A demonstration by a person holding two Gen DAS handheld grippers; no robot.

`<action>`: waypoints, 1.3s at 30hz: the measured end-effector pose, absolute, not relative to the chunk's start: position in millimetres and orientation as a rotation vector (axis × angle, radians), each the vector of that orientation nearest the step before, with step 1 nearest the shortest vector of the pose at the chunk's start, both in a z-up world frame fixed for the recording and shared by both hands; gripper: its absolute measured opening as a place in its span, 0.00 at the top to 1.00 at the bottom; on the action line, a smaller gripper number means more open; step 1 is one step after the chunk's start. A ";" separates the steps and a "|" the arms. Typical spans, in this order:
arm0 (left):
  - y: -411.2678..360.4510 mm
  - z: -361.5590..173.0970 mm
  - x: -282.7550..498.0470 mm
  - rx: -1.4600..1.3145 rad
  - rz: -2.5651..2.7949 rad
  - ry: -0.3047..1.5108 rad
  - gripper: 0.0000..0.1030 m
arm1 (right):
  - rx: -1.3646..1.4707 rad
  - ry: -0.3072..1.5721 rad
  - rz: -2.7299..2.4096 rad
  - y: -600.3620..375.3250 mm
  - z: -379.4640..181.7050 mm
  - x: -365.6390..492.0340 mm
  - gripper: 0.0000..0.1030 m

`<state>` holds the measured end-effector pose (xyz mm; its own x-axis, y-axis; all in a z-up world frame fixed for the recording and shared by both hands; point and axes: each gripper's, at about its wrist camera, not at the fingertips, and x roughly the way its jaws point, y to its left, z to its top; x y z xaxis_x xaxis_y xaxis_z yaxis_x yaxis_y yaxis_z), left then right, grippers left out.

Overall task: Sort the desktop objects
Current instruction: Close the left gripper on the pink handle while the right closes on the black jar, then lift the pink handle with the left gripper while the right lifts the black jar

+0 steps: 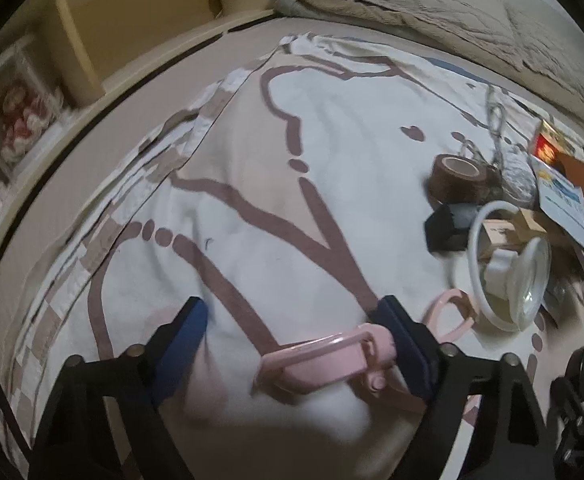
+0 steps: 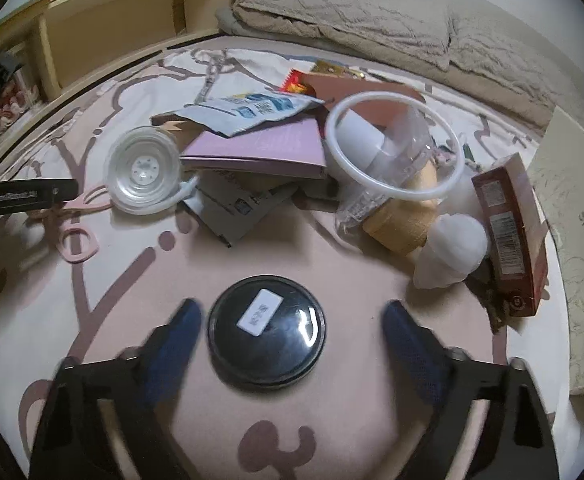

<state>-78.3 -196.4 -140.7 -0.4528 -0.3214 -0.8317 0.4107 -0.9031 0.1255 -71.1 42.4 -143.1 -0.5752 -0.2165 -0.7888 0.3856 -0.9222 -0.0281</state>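
My left gripper (image 1: 292, 316) is open over a white and pink cloth (image 1: 283, 128). Pink scissors (image 1: 332, 356) lie between its fingers, resting against the right finger (image 1: 400, 328); the pink handles (image 1: 452, 312) stick out past it. My right gripper (image 2: 292, 316) is open around a round black lid with a white label (image 2: 265, 330), which lies flat on the cloth, nearer the left finger. The scissors' handles also show in the right wrist view (image 2: 77, 240), beside the left gripper's black arm (image 2: 19, 196).
A pile lies ahead of the right gripper: a clear round lid (image 2: 143, 170), a purple book (image 2: 259, 148), paper packets (image 2: 251, 110), a clear cup with a white ring (image 2: 396, 148), a brown box (image 2: 508, 232), a white shoe box (image 2: 580, 240). A brown tape roll (image 1: 458, 178) lies right of the left gripper. A wooden shelf (image 2: 131, 16) and beige bedding (image 2: 372, 20) lie behind.
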 end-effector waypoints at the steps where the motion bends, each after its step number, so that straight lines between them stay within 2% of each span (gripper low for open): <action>1: -193.3 -139.9 -77.2 1.317 -2.368 0.106 0.21 | 1.207 0.290 -2.508 41.2 -142.4 -68.7 0.27; 4: -190.7 -138.7 -76.9 1.318 -2.388 0.091 0.29 | 1.195 0.292 -2.496 38.4 -140.5 -62.1 0.50; 5: -190.0 -138.5 -77.0 1.318 -2.394 0.088 0.32 | 1.194 0.291 -2.494 38.3 -140.0 -58.8 0.51; 9: -183.8 -136.8 -76.7 1.320 -2.423 0.062 0.46 | 1.196 0.281 -2.474 43.7 -137.7 -45.6 0.51; 16: -181.5 -135.8 -74.2 1.326 -2.435 0.063 0.46 | 1.198 0.267 -2.448 72.3 -135.4 -2.7 0.51; 24: -179.7 -135.2 -68.9 1.425 -2.483 0.279 0.47 | 1.209 0.272 -2.467 115.9 -134.2 33.4 0.51; 28: -160.4 -133.5 -71.2 1.468 -2.506 0.209 0.47 | 1.236 0.258 -2.542 143.1 -132.9 37.0 0.51; 33: -132.8 -130.2 -73.1 1.515 -2.544 0.105 0.47 | 1.248 0.108 -2.586 168.7 -136.3 34.3 0.51; 39: -98.2 -127.9 -69.4 1.558 -2.600 -0.047 0.47 | 1.209 0.147 -2.629 166.5 -139.6 39.4 0.51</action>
<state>-69.3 -98.2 -127.9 -0.4671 -0.1097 -0.8774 0.0781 -0.9935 0.0826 39.4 166.5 -139.6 -0.6272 -0.1776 -0.7584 0.2613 -0.9652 0.0099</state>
